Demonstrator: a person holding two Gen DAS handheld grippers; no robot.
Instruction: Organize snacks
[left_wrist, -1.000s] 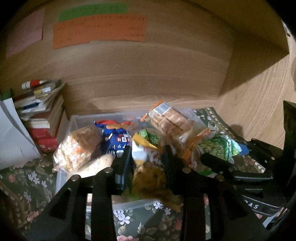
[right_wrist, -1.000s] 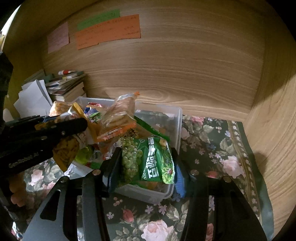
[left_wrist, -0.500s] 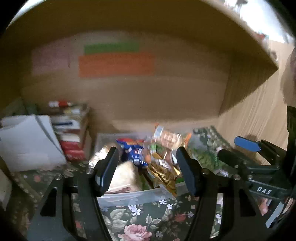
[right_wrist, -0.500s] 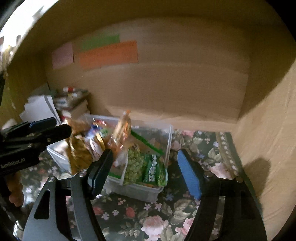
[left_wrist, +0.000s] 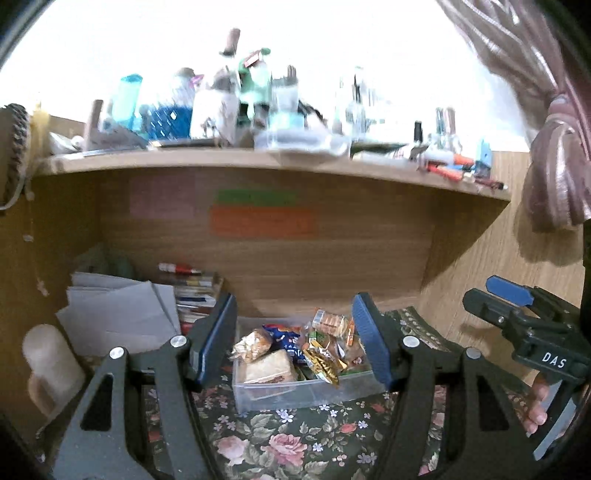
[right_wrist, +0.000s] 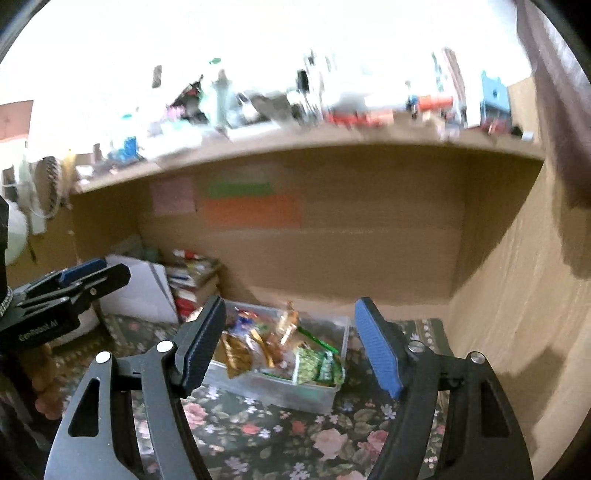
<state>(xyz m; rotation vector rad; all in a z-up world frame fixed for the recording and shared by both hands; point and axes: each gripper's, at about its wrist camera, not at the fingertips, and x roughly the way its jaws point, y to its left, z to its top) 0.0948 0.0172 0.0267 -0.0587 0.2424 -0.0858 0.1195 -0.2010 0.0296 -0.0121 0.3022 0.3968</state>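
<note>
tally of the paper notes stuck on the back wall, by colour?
Pink paper note: 1
Green paper note: 1
Orange paper note: 1
Total: 3, all on the wooden back panel under the shelf; the green one sits directly above the orange, the pink to their left.

One clear plastic bin (left_wrist: 295, 393) at lower centre, one green pea packet (right_wrist: 317, 367), one gold packet (left_wrist: 323, 363); two open grippers; three wall notes at centre
</note>
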